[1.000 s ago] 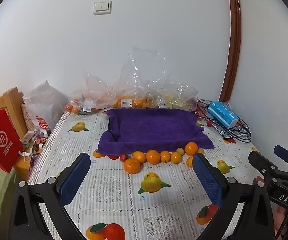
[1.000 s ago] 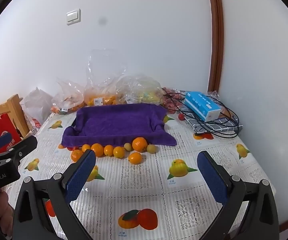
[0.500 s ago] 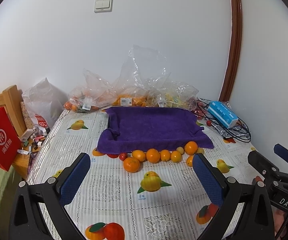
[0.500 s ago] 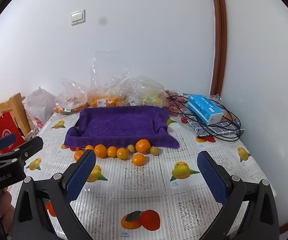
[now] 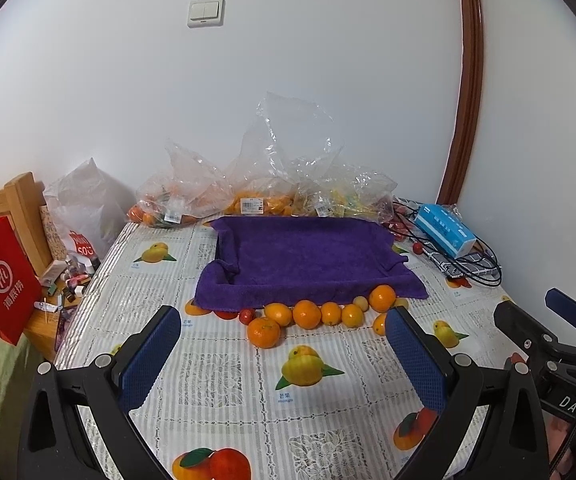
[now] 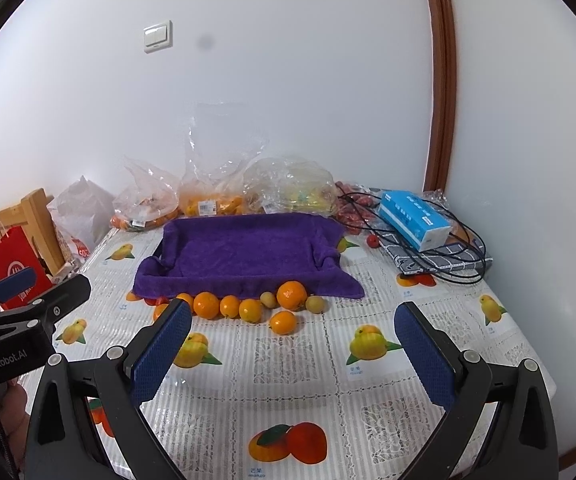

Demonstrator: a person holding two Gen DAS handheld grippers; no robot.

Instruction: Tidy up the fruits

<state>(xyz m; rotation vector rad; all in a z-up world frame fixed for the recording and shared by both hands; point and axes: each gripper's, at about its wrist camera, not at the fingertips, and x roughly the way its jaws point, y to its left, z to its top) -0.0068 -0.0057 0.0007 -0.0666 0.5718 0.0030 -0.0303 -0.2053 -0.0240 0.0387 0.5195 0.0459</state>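
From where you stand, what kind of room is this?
Probably a room in someone's home: a table with a fruit-print tablecloth against a plain wall with a light switch, grocery bags of fruit, and a tissue box.

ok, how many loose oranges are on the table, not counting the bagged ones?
7 oranges. Five line the purple towel's front edge. One sits nearer the camera at the row's left end, one nearer at its right. More may be hidden.
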